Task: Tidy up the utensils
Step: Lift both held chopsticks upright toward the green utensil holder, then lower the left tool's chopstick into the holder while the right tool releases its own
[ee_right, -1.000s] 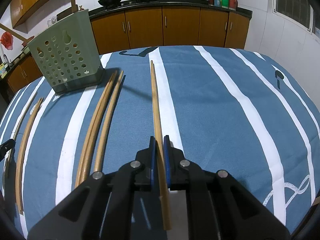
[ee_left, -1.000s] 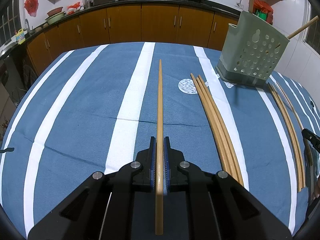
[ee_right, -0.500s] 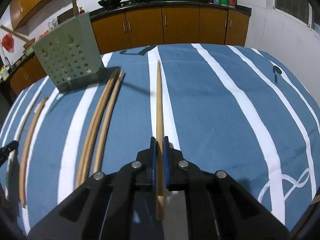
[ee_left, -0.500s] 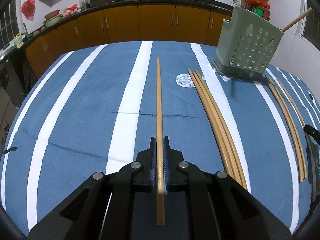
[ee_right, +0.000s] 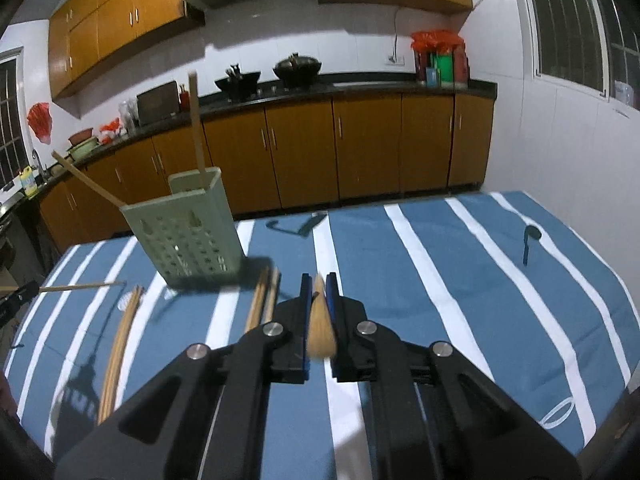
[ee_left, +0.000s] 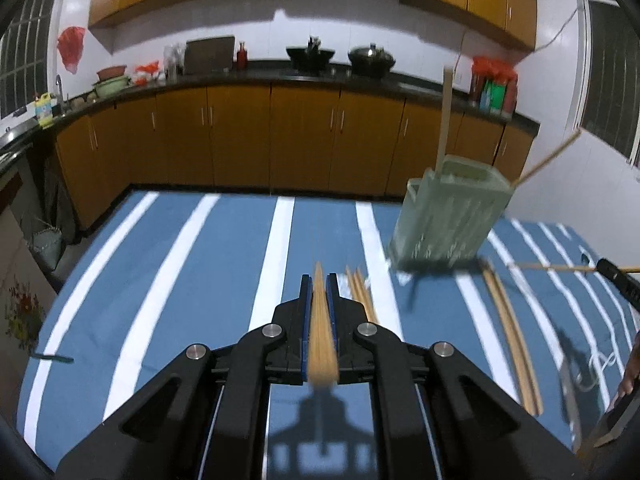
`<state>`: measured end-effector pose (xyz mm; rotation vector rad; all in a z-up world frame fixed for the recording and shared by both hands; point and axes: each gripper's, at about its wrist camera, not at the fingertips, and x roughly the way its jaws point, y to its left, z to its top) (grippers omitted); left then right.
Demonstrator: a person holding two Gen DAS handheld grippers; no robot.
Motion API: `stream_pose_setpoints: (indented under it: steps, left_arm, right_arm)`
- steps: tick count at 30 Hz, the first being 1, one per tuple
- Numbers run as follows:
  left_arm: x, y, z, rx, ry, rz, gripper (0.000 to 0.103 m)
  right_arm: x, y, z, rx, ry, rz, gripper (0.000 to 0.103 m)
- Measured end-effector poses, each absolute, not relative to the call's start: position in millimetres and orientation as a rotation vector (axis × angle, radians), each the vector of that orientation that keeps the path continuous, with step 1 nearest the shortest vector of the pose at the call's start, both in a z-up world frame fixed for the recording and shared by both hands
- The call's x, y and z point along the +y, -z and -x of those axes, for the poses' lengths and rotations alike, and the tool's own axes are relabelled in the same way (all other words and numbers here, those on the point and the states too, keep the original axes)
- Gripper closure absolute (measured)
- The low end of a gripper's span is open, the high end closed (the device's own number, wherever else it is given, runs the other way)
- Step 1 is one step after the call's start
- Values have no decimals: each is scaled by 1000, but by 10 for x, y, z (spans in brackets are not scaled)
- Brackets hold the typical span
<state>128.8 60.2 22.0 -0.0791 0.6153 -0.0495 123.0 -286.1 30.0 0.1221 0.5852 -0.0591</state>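
Two chopsticks stand in the green holder (ee_left: 448,216) already, each tongs, left (ee_left: 319,308) and right (ee_right: 319,304), is closed tight on one chopstick, and several chopsticks (ee_right: 120,340) wait on the counter (ee_right: 460,280).

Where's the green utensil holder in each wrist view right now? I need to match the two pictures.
Left wrist: green utensil holder stands right of centre, beyond the left gripper.
Right wrist: it stands left of centre, beyond the right gripper.
Shared landmark: the two black woks on the counter.
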Motion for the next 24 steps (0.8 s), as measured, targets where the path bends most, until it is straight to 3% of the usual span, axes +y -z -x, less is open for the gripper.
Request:
stream_pose_setpoints:
  steps: [9, 24]
  left_arm:
    - [555, -578, -1370, 534, 48, 79, 96]
    - [156, -1429, -1248, 381, 254, 63, 96]
  right_arm:
    - [-2822, -589, -1294, 523, 47, -128, 95]
    - [-2414, -1698, -1234, 248, -129, -121, 95]
